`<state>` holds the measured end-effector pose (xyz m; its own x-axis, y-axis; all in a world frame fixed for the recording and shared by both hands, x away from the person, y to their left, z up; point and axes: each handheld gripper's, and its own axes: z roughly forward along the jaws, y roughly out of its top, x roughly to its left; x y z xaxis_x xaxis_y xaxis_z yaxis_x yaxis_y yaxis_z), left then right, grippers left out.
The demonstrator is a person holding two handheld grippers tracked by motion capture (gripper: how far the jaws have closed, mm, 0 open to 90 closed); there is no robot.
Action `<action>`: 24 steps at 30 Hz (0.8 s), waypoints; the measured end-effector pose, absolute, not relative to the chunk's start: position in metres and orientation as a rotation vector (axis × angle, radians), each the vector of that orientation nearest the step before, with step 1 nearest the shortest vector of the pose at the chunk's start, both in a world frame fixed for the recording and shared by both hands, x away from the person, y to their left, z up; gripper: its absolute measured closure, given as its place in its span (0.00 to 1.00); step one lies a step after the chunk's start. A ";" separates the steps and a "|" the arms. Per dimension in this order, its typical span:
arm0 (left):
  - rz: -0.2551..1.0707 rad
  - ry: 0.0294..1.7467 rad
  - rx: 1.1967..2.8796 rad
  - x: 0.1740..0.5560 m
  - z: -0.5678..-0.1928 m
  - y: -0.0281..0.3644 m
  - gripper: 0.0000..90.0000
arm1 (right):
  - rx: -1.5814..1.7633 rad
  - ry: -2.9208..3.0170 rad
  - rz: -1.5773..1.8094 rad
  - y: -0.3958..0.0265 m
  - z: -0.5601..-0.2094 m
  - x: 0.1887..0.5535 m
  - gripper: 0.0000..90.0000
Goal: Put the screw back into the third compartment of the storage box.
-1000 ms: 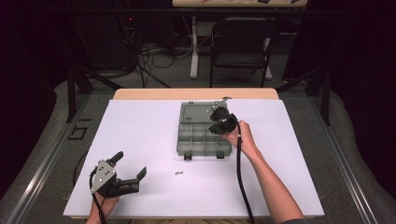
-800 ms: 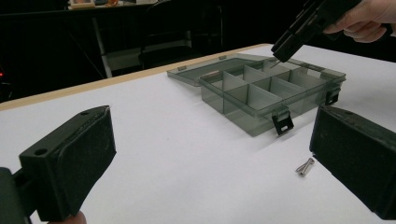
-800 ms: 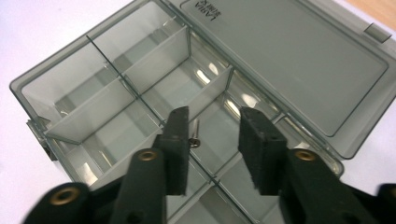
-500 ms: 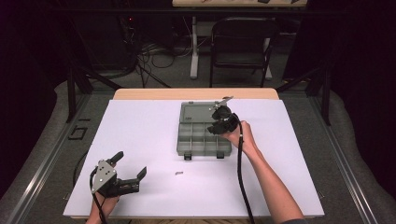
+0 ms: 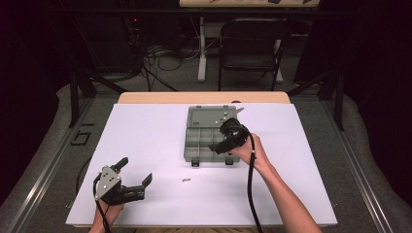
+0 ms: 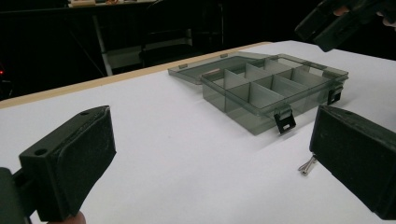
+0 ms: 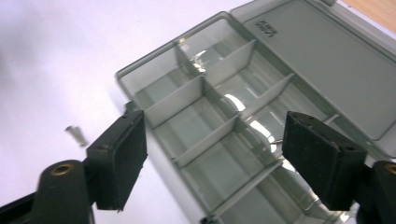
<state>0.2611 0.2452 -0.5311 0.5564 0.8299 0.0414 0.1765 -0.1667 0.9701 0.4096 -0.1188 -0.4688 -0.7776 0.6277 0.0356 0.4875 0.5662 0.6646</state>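
Your right claw (image 5: 219, 145) just opened, empty, over organizer box (image 5: 210, 136) mid-worktop; left claw (image 5: 135, 172) agape, empty, near front-left corner.

The white surface (image 5: 145, 131) had a bare wooden strip along its far edge. Beyond it a black folding chair (image 5: 250, 48) stood on grey floor (image 5: 170, 77), beside tangled cables (image 5: 150, 53), with darkness all around.
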 end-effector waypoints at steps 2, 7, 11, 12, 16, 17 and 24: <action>0.727 0.853 1.664 0.261 -0.531 0.244 0.00 | 0.911 2.594 1.023 -0.117 -0.469 0.403 0.20; 0.723 0.858 1.669 0.261 -0.531 0.245 0.00 | 0.850 2.630 1.045 -0.108 -0.466 0.386 0.15; 0.724 0.858 1.666 0.261 -0.531 0.245 0.00 | 0.840 2.652 1.053 -0.102 -0.466 0.375 0.10; 0.726 0.857 1.664 0.261 -0.531 0.245 0.00 | 0.816 2.656 1.050 -0.101 -0.467 0.373 0.08; 0.724 0.857 1.663 0.261 -0.531 0.245 0.00 | 0.793 2.683 1.045 -0.095 -0.469 0.365 0.03; 0.722 0.852 1.670 0.261 -0.531 0.246 0.00 | 0.799 2.678 1.050 -0.094 -0.470 0.363 0.01; 0.726 0.852 1.660 0.261 -0.531 0.245 0.00 | 0.769 2.706 1.062 -0.087 -0.472 0.353 0.00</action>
<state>0.2610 0.2455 -0.5307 0.5568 0.8297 0.0398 0.1712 -0.1615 0.9719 0.3532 -0.0874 -0.4720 -0.8609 0.5054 0.0589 0.4106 0.6217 0.6669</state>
